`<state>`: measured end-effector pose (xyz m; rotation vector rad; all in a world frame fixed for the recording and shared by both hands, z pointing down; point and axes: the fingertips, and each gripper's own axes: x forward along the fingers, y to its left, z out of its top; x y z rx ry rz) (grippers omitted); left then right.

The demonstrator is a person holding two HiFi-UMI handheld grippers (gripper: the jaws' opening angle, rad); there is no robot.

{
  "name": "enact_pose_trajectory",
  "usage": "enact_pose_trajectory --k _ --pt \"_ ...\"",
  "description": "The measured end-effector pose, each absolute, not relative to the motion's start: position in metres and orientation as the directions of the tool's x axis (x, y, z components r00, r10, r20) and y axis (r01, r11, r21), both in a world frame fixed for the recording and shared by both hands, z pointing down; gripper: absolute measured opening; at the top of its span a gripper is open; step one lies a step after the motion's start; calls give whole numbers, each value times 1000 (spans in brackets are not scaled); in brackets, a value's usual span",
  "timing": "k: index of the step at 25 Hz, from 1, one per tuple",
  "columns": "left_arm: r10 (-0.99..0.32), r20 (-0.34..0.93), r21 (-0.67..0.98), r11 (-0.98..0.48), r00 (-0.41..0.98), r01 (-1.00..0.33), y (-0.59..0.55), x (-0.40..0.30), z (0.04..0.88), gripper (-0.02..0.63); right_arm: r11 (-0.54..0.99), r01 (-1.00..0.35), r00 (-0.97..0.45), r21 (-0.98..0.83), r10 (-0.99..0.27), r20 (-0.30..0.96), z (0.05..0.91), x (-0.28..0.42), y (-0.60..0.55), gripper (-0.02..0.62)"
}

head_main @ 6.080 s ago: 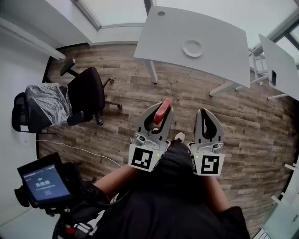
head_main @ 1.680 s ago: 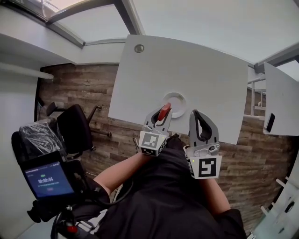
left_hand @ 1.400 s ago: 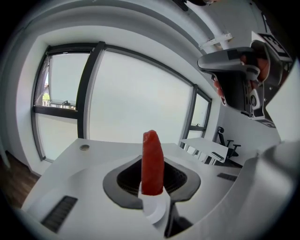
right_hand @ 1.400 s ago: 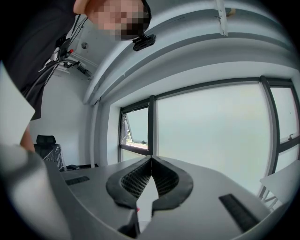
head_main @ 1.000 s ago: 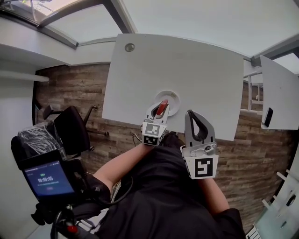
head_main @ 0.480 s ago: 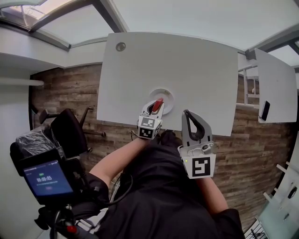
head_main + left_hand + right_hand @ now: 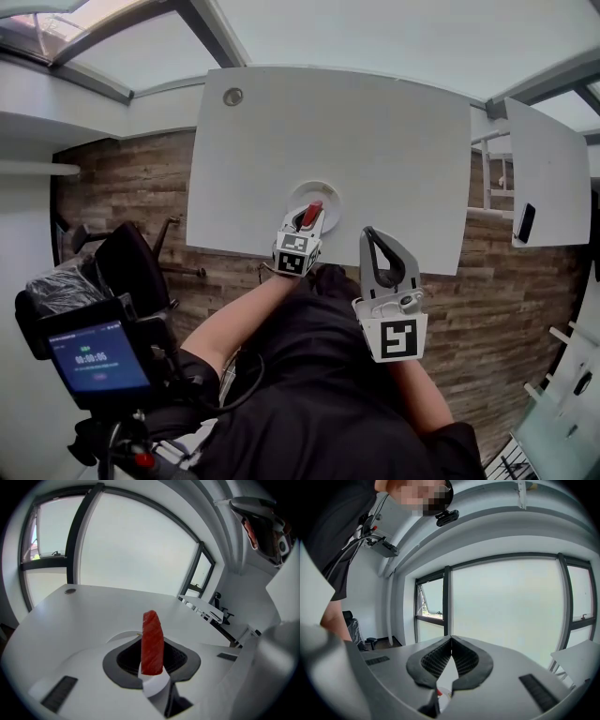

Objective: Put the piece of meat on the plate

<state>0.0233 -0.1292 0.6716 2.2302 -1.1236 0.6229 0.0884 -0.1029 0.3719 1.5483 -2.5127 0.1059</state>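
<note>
Black clothing (image 7: pixel 319 394) on the person fills the near part of the head view, with a mounted phone (image 7: pixel 90 356) to the left. The right tool (image 7: pixel 367 234) is nearest, its jaws pressed together with nothing between them and its tips over the near edge of the white table (image 7: pixel 394 131). Just beyond and to its left, the left tool (image 7: pixel 307 221) pinches the red piece of meat (image 7: pixel 152 641), which stands upright between its pads. The meat is over the near side of the white plate (image 7: pixel 330 195); whether it touches the plate cannot be told. Wooden floor (image 7: pixel 112 187) lies on both sides of the table, and a second table (image 7: pixel 544 159) stands far right.
</note>
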Motion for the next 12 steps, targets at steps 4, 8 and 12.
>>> enact_pose_trajectory --k 4,8,12 --pt "-524 643 289 -508 558 -811 -128 26 684 94 455 -890 -441 35 -878 188 369 87 -101 6" --pt "-495 667 281 -524 556 -804 -122 22 696 94 456 -889 -442 40 -877 188 369 86 -99 6" --pt "-486 676 273 -533 554 -801 -118 22 702 94 458 -888 -441 48 -876 193 371 85 -98 6"
